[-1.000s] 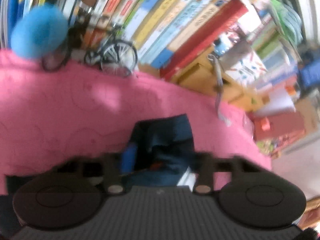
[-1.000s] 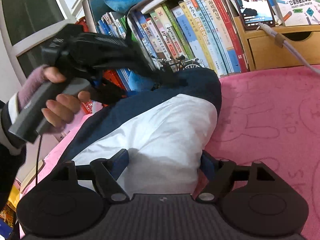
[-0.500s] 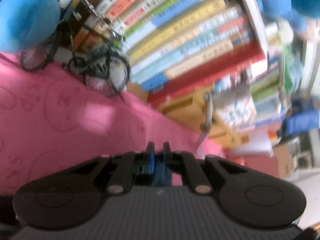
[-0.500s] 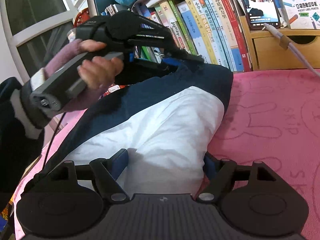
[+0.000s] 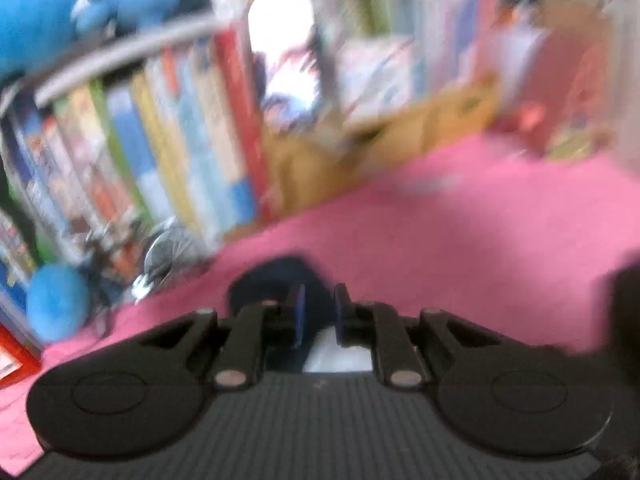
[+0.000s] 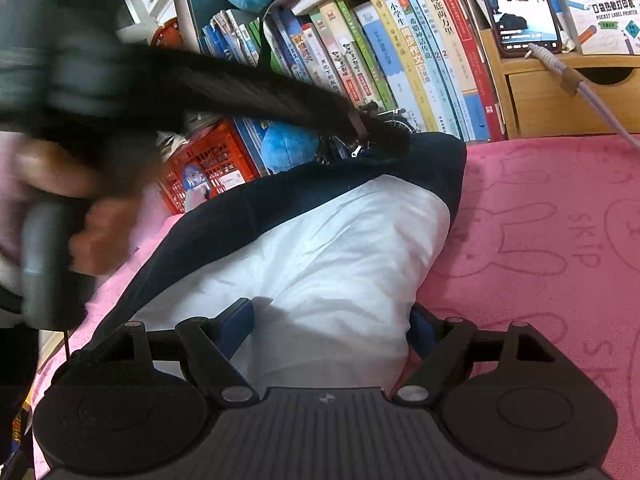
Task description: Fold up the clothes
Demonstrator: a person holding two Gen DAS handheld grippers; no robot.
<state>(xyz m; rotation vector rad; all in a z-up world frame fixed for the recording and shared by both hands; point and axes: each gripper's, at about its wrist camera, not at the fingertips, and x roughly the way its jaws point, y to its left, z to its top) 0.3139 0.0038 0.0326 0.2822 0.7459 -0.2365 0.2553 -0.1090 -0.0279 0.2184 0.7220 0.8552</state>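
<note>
A pink bunny-print blanket (image 6: 560,240) lies before a bookshelf (image 6: 400,52). My left gripper (image 5: 318,312) pinches the navy-and-white garment's (image 6: 320,248) far navy edge; my right gripper (image 6: 332,320) straddles it, unclenched. A fast swing could tear the fabric free.

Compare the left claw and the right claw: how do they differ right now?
The left claw has its fingers drawn close, with only a narrow gap over the garment's navy edge; the right claw is spread wide around the white part. The left view is motion-blurred, the right sharp. Both are at the same garment on the pink blanket.
</note>
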